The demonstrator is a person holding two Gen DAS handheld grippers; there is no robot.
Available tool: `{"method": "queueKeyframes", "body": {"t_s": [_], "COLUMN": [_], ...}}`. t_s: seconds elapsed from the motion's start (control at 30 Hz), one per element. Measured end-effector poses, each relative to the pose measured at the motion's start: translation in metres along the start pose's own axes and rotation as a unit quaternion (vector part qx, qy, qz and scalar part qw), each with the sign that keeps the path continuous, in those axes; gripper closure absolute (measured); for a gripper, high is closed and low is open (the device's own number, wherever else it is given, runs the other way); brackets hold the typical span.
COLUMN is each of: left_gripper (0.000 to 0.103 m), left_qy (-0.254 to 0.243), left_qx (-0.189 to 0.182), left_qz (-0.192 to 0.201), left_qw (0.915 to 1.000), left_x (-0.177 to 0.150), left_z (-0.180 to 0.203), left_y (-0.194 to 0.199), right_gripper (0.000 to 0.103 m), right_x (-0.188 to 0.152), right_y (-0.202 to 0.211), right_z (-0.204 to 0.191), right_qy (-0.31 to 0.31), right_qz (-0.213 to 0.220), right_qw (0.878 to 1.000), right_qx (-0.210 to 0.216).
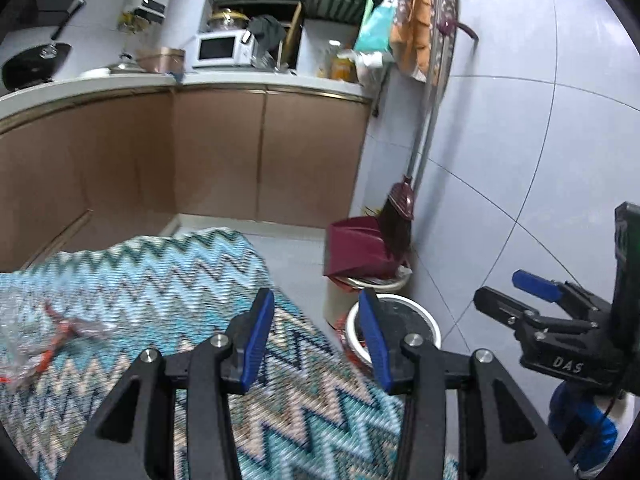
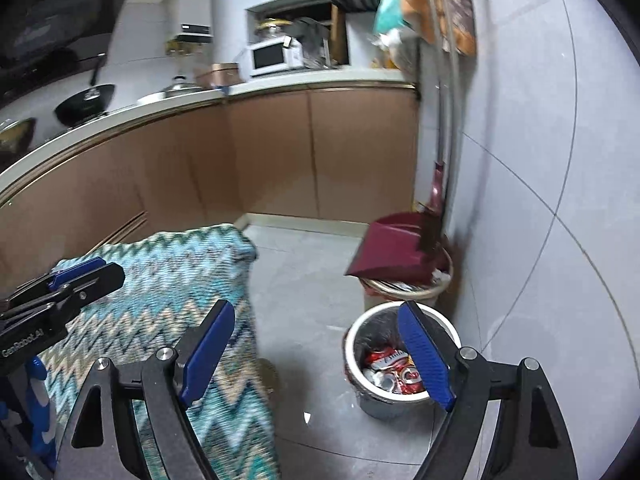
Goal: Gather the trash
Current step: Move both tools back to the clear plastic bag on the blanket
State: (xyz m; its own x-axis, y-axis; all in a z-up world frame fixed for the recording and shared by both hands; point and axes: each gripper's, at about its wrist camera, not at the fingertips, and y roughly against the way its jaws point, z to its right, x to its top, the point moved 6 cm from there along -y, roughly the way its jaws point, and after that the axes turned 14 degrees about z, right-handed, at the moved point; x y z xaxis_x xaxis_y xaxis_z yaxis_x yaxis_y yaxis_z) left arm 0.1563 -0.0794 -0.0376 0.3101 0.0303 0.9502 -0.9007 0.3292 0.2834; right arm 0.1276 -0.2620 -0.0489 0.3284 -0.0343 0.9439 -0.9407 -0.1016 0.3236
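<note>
Left gripper [image 1: 316, 340] jaws open, empty, lower centre over zigzag cloth [image 1: 160, 280]; clear plastic wrapper [image 1: 44, 332] lies on it at left edge. Right view: right gripper [image 2: 320, 354] jaws wide, empty; white bin [image 2: 400, 364] with red wrappers [image 2: 394, 370] lower right.

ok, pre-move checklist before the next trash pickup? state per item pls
1. Left gripper empty and open: ok, nothing between its fingers.
2. Right gripper empty and open: ok, jaws wide apart.
3. Next piece located: ok, a clear plastic wrapper with red print lies on the zigzag cloth, left of the left gripper.
4. White trash bin open and reachable: ok, no lid, red wrappers already inside, on the floor beside the cloth.
5. Room left in the bin: cannot tell; the right gripper's finger hides part of it.
6. More trash on the cloth: cannot tell, the view is blurred.
</note>
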Motion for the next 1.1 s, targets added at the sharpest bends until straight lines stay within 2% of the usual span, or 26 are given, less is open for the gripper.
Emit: {"method": "queueKeyframes", "body": {"t_s": [0.17, 0.23, 0.33, 0.5, 0.83, 1.1], "left_gripper": [0.061, 0.061, 0.053, 0.051, 0.051, 0.051], "left_qy": [-0.009, -0.01, -0.008, -0.018, -0.023, -0.007], "left_qx": [0.02, 0.028, 0.04, 0.062, 0.079, 0.099], "left_qz": [0.023, 0.031, 0.039, 0.045, 0.053, 0.047], "left_qw": [0.9995, 0.9991, 0.9984, 0.9969, 0.9952, 0.994], "left_x": [0.007, 0.009, 0.008, 0.005, 0.001, -0.009], "left_z": [-0.009, -0.011, -0.014, -0.02, -0.04, -0.079], "left_y": [0.041, 0.055, 0.077, 0.103, 0.13, 0.13], "right_gripper": [0.02, 0.015, 0.014, 0.013, 0.013, 0.013], "right_x": [0.008, 0.009, 0.009, 0.009, 0.013, 0.013], "right_y": [0.022, 0.03, 0.04, 0.054, 0.069, 0.056], "right_z": [-0.029, -0.039, -0.05, -0.063, -0.091, -0.122], "right_qy": [0.013, 0.02, 0.029, 0.032, 0.045, 0.056], "right_qz": [0.015, 0.019, 0.025, 0.031, 0.034, 0.019], "right_qw": [0.999, 0.999, 0.998, 0.997, 0.995, 0.992], "right_qx": [0.029, 0.04, 0.05, 0.065, 0.085, 0.11]}}
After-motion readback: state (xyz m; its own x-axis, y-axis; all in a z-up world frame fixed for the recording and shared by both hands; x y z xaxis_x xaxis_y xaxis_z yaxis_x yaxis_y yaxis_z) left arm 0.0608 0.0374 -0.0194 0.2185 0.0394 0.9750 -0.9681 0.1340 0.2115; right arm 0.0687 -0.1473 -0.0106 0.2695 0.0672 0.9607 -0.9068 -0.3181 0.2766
